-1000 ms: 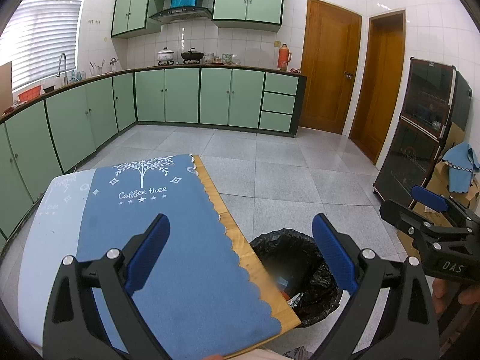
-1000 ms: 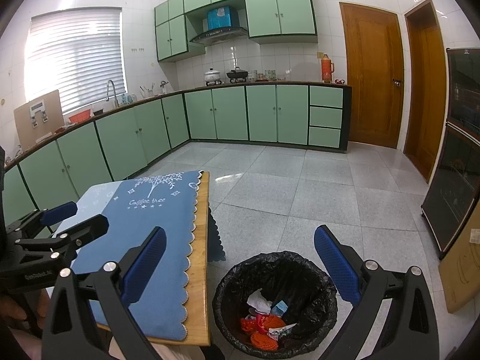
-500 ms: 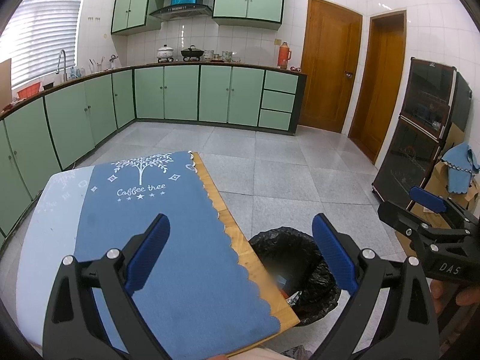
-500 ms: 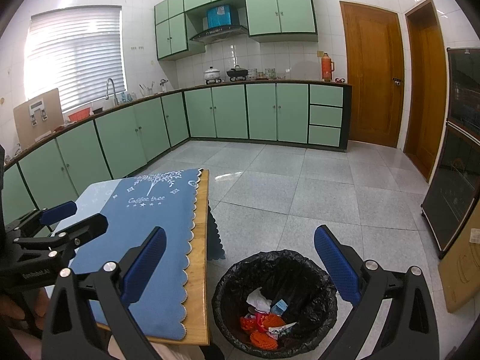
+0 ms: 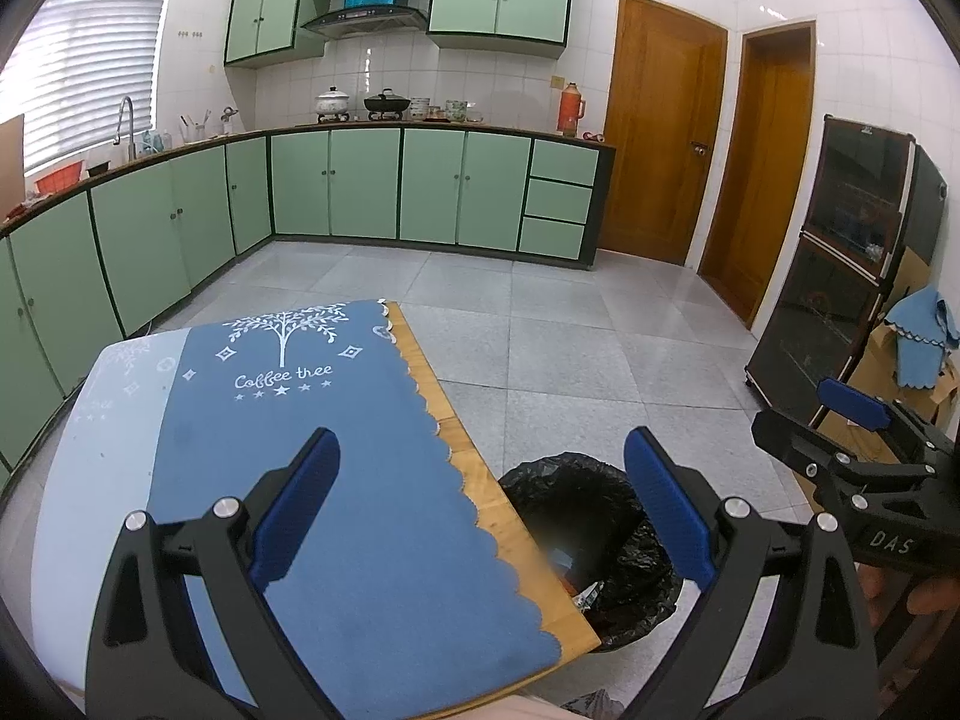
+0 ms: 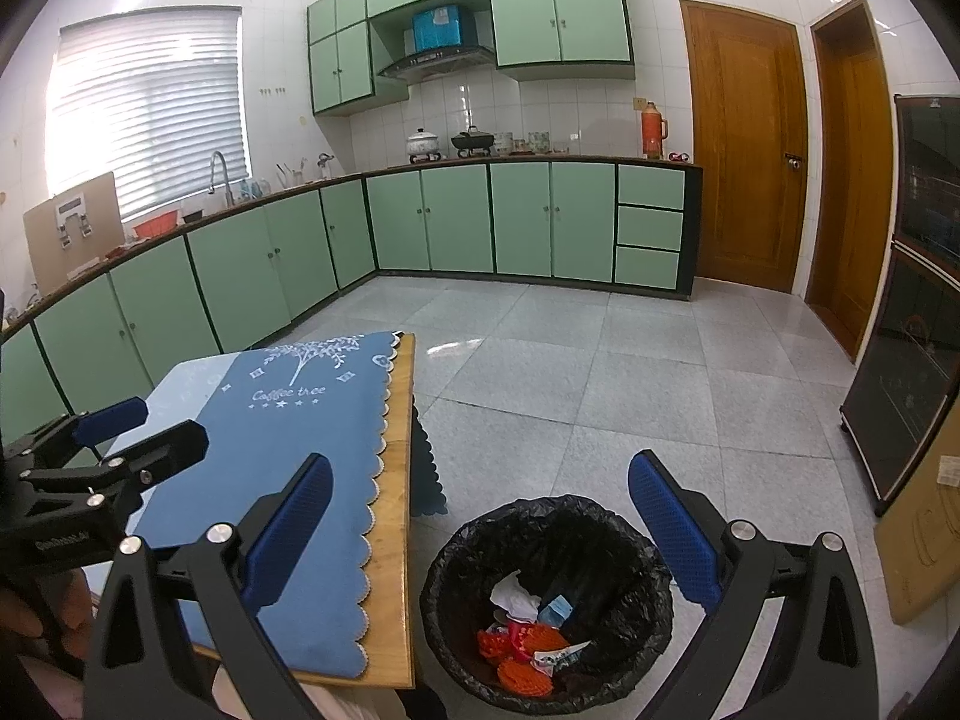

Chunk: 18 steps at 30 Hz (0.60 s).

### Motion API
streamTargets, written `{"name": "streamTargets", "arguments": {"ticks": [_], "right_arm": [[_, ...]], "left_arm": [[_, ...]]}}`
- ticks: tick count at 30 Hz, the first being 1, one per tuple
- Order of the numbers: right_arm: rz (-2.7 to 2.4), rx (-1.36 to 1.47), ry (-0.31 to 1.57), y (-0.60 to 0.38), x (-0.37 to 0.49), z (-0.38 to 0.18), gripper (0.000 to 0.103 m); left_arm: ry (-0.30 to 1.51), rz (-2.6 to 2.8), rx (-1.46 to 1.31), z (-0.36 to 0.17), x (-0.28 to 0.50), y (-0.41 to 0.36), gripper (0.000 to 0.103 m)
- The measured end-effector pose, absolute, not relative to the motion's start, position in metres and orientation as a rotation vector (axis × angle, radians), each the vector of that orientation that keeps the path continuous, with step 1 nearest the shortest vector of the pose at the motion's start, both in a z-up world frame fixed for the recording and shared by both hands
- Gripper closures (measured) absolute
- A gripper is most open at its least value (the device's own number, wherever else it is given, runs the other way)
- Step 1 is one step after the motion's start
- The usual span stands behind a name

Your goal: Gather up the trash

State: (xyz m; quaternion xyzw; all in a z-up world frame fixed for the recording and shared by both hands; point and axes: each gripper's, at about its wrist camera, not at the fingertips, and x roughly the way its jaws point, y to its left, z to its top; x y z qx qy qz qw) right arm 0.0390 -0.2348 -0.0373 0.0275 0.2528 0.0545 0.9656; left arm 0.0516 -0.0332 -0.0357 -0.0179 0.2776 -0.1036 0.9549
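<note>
Nothing moved, trash (image 6: 528, 642) crumpled in black-lined bin (image 6: 624, 546)

**Both grippers held wide open and empty**

The left gripper (image 5: 480, 510) is held with its blue-padded fingers (image 5: 294, 504) spread far apart, and nothing is clamped between them. The right gripper (image 6: 480, 534) is held likewise, its blue pads (image 6: 672, 522) wide apart and empty. The two grippers are kept side by side, each seen at the edge of the other's view.
</note>
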Motion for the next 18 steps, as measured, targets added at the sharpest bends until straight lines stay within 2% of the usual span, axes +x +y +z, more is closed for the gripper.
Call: {"name": "streamTargets", "arguments": {"ticks": [18], "right_arm": [[0.111, 0.053, 0.516, -0.2354, 0.0401, -0.0375, 0.006]], "left_arm": [[0.57, -0.211, -0.043, -0.0364, 0.053, -0.029, 0.01]]}}
